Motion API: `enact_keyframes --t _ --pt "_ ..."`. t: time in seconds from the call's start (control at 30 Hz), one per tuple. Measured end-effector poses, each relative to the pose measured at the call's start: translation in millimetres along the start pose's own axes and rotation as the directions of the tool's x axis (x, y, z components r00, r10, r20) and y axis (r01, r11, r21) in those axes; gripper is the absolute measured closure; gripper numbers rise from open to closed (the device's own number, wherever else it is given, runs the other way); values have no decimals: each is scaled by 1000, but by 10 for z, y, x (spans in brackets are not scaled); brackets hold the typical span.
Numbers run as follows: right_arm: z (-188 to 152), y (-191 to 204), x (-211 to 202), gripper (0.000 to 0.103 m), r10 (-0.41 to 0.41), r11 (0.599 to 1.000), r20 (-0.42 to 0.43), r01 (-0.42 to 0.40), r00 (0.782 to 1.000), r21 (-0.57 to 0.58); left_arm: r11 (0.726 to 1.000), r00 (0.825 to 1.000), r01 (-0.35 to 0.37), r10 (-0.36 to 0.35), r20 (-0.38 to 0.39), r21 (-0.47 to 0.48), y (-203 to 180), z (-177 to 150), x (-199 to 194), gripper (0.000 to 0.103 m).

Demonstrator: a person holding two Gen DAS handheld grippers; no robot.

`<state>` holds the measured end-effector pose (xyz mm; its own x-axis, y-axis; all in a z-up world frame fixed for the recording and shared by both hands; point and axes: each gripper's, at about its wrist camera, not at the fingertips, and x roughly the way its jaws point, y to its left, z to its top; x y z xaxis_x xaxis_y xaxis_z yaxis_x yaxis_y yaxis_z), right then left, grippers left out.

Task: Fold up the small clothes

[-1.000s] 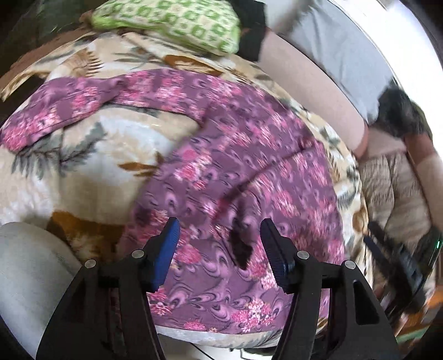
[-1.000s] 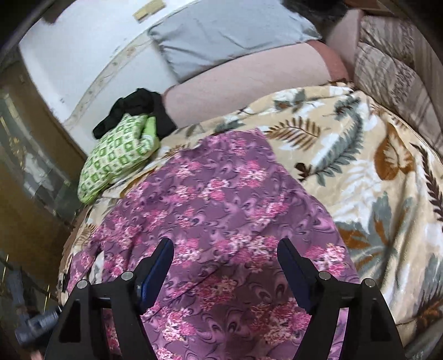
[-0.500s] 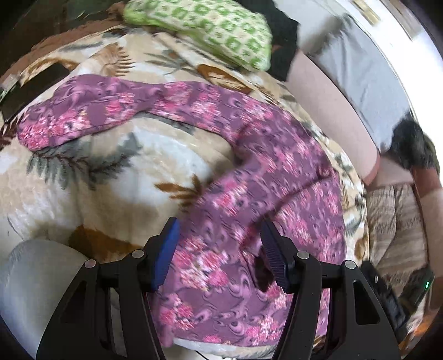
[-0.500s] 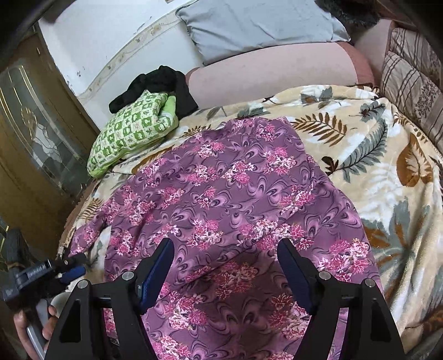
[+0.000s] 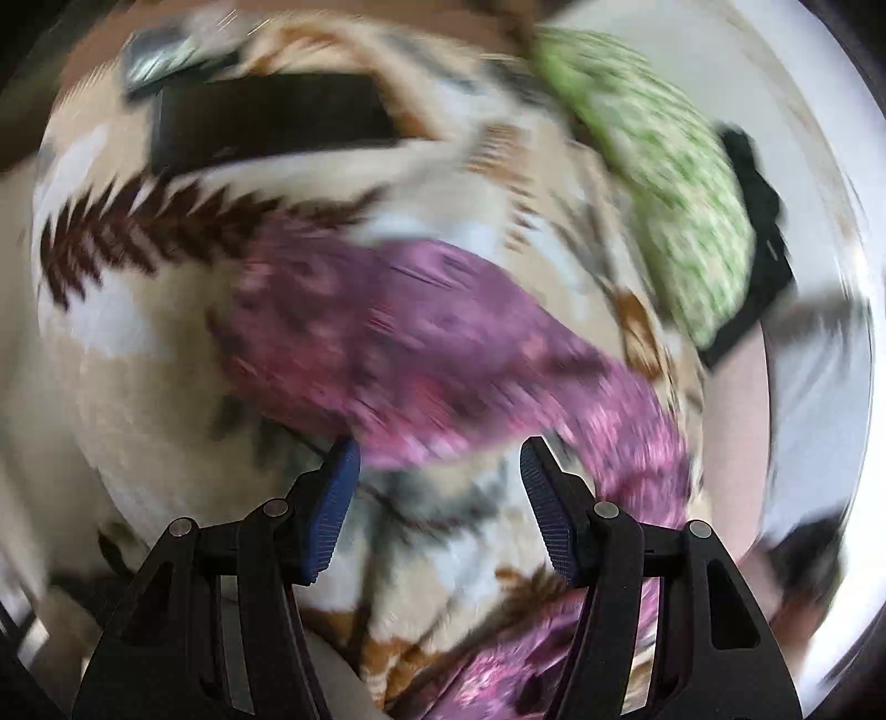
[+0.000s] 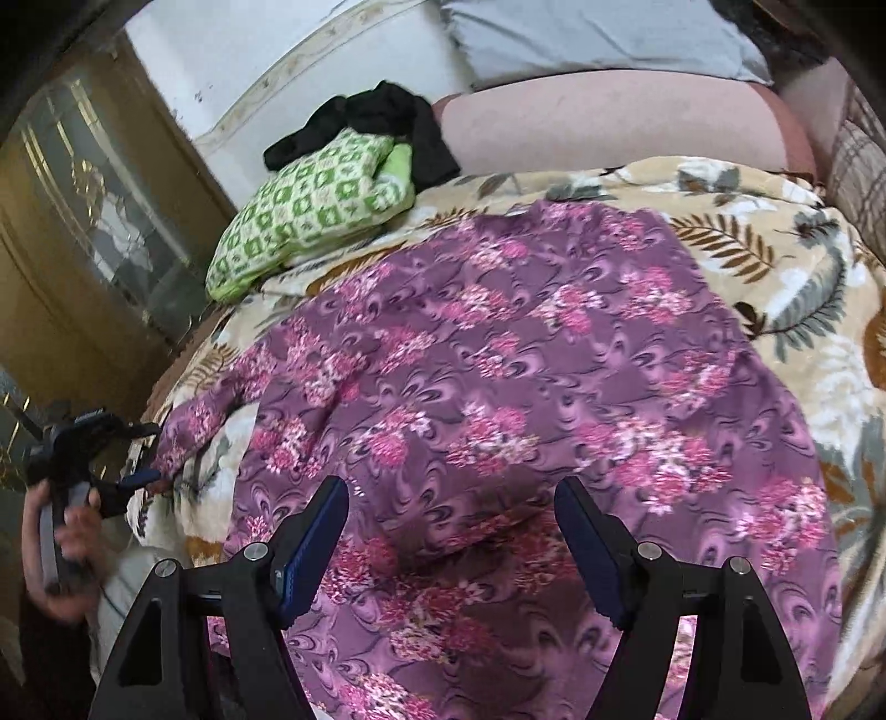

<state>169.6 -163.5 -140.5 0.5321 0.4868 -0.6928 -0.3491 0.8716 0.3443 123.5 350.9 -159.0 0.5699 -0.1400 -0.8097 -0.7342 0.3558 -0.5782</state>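
A purple garment with pink flowers lies spread flat on a leaf-patterned blanket. Its left sleeve stretches out sideways; the left wrist view of it is heavily blurred. My left gripper is open and empty, just short of the sleeve's end; it also shows at the far left of the right wrist view, held in a hand. My right gripper is open and empty above the garment's lower body.
A green checked cushion and a black cloth lie at the blanket's far left corner. A dark flat object lies beyond the sleeve. A pink bolster and grey pillow line the back. A wooden cabinet stands left.
My left gripper has swung fast to the left, from the garment's body out to the sleeve end. My right gripper has pulled back a little and stays open over the garment.
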Motion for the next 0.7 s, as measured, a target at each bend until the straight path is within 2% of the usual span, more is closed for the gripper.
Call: enact_keyframes --t 0.07,0.17,0.23,0.27,0.3,0.43,0.47,0.5,0.57,0.7 --pt "-19 50 57 28 7 1000 -15 -8 1000 -14 998 1000 -11 11 -5 -55 111 142 72 43" --pt "-32 117 98 28 9 999 -23 -9 1000 -38 997 1000 -26 26 4 -69 129 260 210 43" --pt "-34 145 89 28 3 999 -18 -4 1000 -54 997 999 -48 48 7 -60 86 305 279 50" --pt "-34 154 80 28 2 998 -14 -3 1000 -57 996 998 -63 64 24 -58 67 308 261 66" --pt "-29 153 67 28 3 998 -10 -4 1000 -59 997 996 -73 75 47 -40 40 312 232 95" --pt "7 104 5 28 6 999 9 -6 1000 -40 996 987 -74 65 145 57 -123 231 16 100" --pt "15 86 -11 28 7 999 13 -6 1000 -33 990 979 -84 61 194 111 -247 168 -112 101" --pt "27 64 -31 28 7 1000 19 -7 1000 -22 979 968 -96 50 244 178 -405 87 -238 101" --pt "57 33 -60 28 18 1000 26 -18 1000 -2 961 957 -91 12 288 262 -628 -66 -428 101" --pt "91 -26 -136 28 10 1000 49 -11 999 19 904 946 -35 -108 306 426 -1112 -424 -752 101"
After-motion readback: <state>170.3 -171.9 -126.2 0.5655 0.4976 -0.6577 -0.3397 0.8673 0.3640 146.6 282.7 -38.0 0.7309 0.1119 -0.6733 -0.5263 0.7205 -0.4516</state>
